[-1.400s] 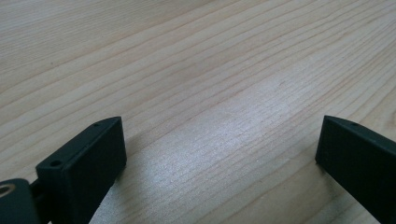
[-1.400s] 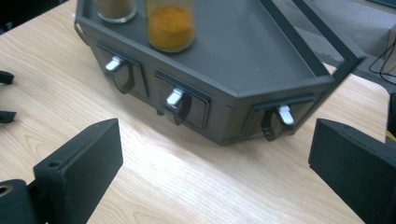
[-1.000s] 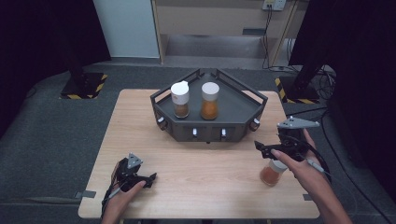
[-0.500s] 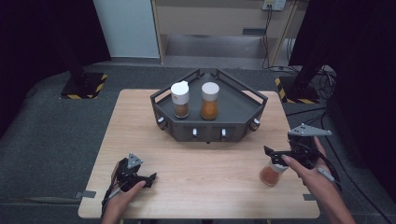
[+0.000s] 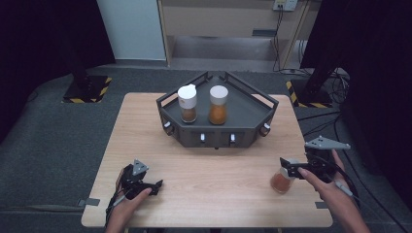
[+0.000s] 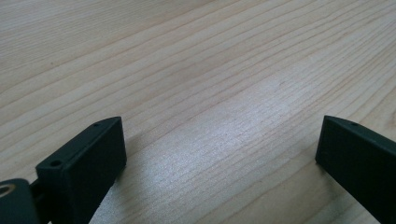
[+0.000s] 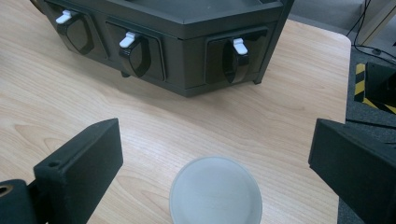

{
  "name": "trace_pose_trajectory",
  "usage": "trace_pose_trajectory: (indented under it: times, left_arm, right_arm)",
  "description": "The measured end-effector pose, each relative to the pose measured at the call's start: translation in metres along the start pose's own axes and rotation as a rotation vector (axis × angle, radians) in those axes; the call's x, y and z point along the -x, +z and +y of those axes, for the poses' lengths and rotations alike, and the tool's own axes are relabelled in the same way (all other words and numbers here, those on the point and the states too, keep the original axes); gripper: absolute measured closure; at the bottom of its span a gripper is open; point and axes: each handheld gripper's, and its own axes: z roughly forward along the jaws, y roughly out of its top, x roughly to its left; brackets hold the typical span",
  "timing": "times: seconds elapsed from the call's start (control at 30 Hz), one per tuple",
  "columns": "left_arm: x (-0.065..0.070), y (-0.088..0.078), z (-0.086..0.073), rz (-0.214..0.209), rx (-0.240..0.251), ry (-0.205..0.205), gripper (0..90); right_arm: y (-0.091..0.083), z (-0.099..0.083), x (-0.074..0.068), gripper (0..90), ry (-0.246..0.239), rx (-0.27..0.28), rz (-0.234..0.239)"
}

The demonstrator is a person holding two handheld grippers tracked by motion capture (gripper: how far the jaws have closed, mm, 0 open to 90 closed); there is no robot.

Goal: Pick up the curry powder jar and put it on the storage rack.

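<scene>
High view shows the right gripper [image 5: 290, 168] has slid back to the worktop's [image 5: 223, 184] right edge; its wide-open jaws straddle the jar [image 5: 282, 180], ready to squeeze. Left gripper [image 5: 154, 185] rests open, holding nothing.

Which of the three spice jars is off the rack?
The jar at the table's right front, below the open right gripper. The other two jars stand on the rack.

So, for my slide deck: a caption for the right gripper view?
Open right gripper poised over a jar before the dark rack.
</scene>
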Motion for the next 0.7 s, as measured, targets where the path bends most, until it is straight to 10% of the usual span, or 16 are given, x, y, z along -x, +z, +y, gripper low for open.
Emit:
trace_pose_trajectory:
  times: [0.7]
  left_arm:
    - [0.000, 0.000, 0.000, 0.001, 0.000, -0.001, 0.2]
  right_arm:
    - [-0.001, -0.029, 0.003, 3.2, 0.026, -0.012, -0.016]
